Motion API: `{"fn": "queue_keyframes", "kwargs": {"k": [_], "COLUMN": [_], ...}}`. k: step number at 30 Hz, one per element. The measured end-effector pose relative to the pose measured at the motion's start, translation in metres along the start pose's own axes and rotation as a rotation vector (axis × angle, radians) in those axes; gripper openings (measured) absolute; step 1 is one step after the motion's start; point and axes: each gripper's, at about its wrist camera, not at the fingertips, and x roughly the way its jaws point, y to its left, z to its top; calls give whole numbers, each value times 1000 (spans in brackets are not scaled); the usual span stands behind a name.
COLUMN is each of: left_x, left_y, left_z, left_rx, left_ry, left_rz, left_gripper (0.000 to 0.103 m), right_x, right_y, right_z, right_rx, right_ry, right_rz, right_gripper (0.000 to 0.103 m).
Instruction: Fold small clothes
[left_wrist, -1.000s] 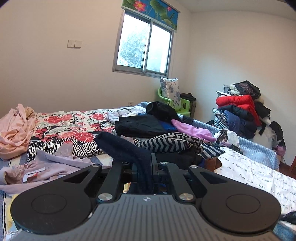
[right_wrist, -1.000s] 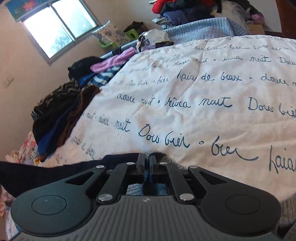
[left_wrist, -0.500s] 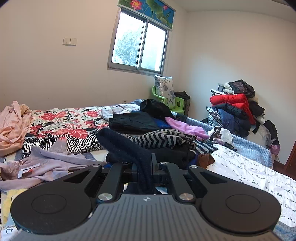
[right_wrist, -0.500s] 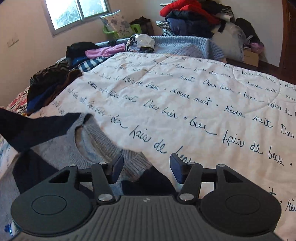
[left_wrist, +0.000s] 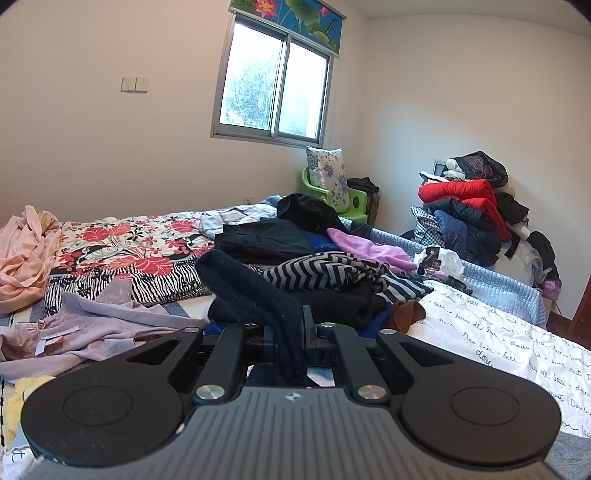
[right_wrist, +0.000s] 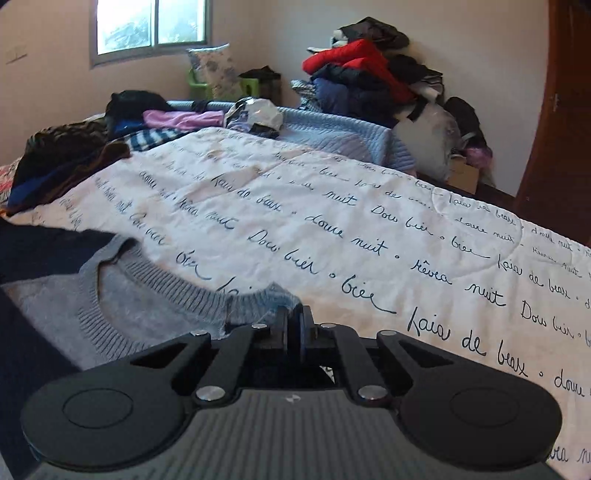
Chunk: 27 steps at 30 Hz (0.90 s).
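Right gripper apparently pinches the grey sweater (near its collar).

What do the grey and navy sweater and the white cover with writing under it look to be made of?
The sweater looks like a soft knit, probably wool or acrylic: its grey collar shows ribbing and a slightly fuzzy, matte surface. The same fuzz shows on the navy part shut in the left gripper. The cover looks like quilted cotton or a blend: matte, puckered, with curved stitch lines and printed script.

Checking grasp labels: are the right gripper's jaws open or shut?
Shut: the right gripper has its jaws pressed together on the grey sweater at its shoulder edge.
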Motion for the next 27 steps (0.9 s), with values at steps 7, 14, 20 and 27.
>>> {"fn": "queue_keyframes", "kwargs": {"k": [7,14,20,27], "left_x": [-7,-25,-50,-82], "left_y": [2,-4,-29,-67], "left_z": [-2,2,3,-10], "left_rx": [17,22,47,34], "left_ry": [-17,-11,-17,16], "left_rz": [-11,-69,-170,-313], "left_gripper": [10,9,9,9], "right_x": [-44,-65,-144,-202], "right_y": [5,25,54,83], "right_z": [-18,-47,-68,-100], "right_rx": [150,176,209,272], "right_ry": [-59,-37,-174,-271], "right_rz": [44,-96,44,44], "right_gripper": [12,40,68,73]}}
